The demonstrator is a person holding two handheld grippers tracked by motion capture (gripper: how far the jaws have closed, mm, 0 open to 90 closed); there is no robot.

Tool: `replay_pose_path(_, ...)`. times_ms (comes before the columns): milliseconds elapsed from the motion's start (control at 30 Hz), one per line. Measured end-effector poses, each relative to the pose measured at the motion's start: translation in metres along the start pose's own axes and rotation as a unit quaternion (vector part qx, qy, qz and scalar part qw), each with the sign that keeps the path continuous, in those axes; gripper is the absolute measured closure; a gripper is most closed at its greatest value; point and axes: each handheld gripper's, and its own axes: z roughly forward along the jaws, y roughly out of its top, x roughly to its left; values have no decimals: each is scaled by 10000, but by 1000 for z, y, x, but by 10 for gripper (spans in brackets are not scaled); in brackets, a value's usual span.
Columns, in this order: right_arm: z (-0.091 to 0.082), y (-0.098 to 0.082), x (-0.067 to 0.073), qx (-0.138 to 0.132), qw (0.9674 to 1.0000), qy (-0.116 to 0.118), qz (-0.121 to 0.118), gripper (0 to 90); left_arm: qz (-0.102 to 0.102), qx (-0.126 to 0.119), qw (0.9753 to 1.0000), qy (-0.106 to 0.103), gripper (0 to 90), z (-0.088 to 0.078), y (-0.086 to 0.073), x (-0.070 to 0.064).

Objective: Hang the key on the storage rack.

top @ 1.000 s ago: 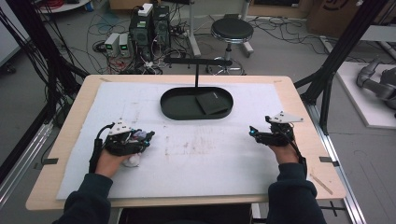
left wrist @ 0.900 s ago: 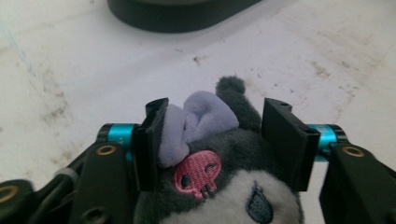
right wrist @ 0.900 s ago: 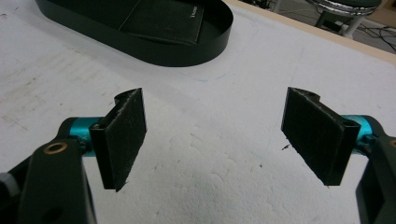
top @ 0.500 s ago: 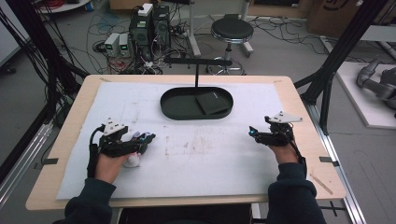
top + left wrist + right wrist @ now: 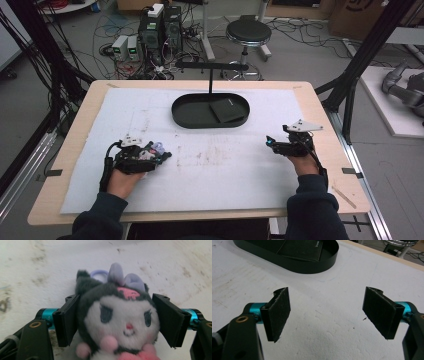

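Between the left tool's (image 5: 116,320) just-spread jaws — one plush toy (image 5: 117,322); right tool (image 5: 327,312) spread, holding nothing.

High view: above the near edge, facing forward and down over the whole table (image 5: 320,100). Left gripper view: close, low, facing the toy (image 5: 117,317). Right gripper view: close, facing the tray (image 5: 312,265), shared with the high view (image 5: 180,115).

A wooden table (image 5: 320,100), covered by a big white mat (image 5: 225,170) with dirty marks. On the mat: a black oval tray (image 5: 182,117) at the far middle, and a small plush toy (image 5: 117,320) near the left side.
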Motion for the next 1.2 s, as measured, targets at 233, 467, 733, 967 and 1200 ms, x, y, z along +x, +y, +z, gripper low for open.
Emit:
replay_pose_path(233, 1, 0, 0, 13, 10000, -1, -8, 231, 150, -68, 9998, -96, 325, -1, 4, 3)
replay_pose_path(467, -2, 0, -2, -27, 10000, 2, 72, 231, 165, -537, 9978, -351, 337, -12, 21, 8)
replay_pose_path(733, -2, 0, -5, -106, 9999, 34, 120, 231, 252, -1062, 9924, -563, 344, -20, 57, 7)
replay_pose_path(967, -1, 0, -7, -148, 9997, 94, 163, 231, 310, -1459, 9849, -879, 349, -22, 100, 9)
replay_pose_path(1200, -3, 0, -8, -194, 9995, 113, 216, 231, 322, -1756, 9781, -1072, 353, -22, 128, 12)
